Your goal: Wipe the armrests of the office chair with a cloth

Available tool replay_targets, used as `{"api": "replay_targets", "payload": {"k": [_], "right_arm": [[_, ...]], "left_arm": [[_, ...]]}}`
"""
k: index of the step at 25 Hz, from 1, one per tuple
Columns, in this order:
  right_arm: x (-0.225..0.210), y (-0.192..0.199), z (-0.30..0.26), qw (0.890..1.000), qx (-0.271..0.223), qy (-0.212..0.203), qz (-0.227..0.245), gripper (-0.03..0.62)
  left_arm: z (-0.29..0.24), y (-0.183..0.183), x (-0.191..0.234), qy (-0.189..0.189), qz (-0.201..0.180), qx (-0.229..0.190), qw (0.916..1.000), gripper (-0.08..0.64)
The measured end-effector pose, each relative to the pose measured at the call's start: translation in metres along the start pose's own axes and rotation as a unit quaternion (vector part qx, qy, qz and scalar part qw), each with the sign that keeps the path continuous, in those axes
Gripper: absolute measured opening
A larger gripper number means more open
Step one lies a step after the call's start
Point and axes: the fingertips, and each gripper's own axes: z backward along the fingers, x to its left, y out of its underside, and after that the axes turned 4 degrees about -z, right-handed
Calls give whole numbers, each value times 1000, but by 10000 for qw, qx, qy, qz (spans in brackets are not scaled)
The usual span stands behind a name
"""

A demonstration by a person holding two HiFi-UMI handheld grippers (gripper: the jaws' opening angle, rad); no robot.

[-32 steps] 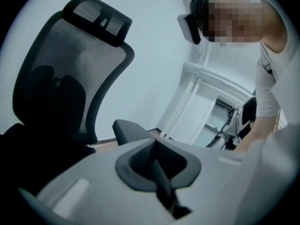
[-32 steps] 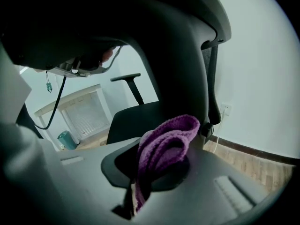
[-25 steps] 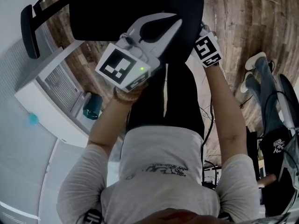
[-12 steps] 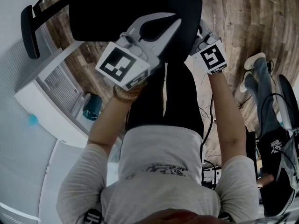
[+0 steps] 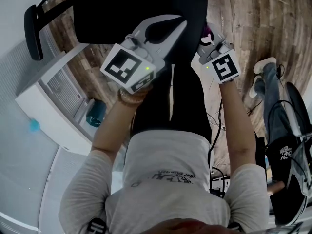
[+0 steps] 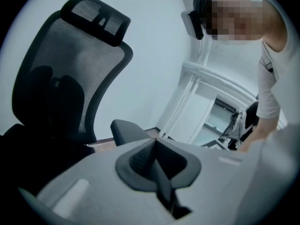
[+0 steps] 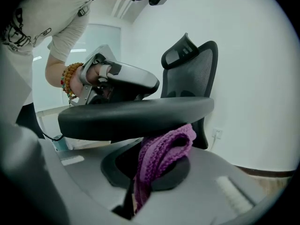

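The black office chair [image 5: 141, 9] stands in front of me; its mesh backrest [image 6: 61, 78] and headrest [image 6: 96, 18] fill the left gripper view. My right gripper [image 7: 154, 168] is shut on a purple knitted cloth [image 7: 161, 156], which presses against the lower edge of the near black armrest [image 7: 136, 116]. From above, the cloth [image 5: 207, 32] peeks out at that gripper's tip beside the seat. My left gripper [image 6: 157, 159] is shut with nothing in it and hovers over the seat [image 5: 181, 24]. The other armrest [image 5: 33, 30] is at the far left, untouched.
A white low cabinet [image 5: 53, 106] stands at the left with a teal object [image 5: 96, 112] beside it. On the wooden floor at the right are a person's legs and shoes [image 5: 268, 77] and cables [image 5: 217, 121]. A wall socket [image 7: 216, 134] shows behind the chair.
My right gripper has slid back toward me and to the right along the armrest, and the purple cloth now shows at its tip. The left gripper has stayed put.
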Motion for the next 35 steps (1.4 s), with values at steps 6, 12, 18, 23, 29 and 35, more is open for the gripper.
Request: {"api": "replay_targets", "payload": {"k": [6,12,18,23,29,35], "right_arm": [[-8,-11,22,9994,-67,295,-175,26],[-10,-11,42,9985,14,454,-290,26],[-9,-26,66,9982,179,542,-170,26],[-9,-63,93,9979,111,630,33,26],[-6,-113,118,9965,-21,816,182,26],[-2,-179,142,9932,-549,1031,-24,26]], "left_arm": [[7,-11,-9,-10,-22,13,10000,0],[13,-25,-17,-88,-55,-19,9999,0],[28,-47,-29,-157,-100,-63,9998,0],[39,-70,-47,-189,-137,-104,9997,0],[51,-99,-69,-256,-188,-208,9993,0],[63,-136,-89,-328,-251,-407,9983,0]]}}
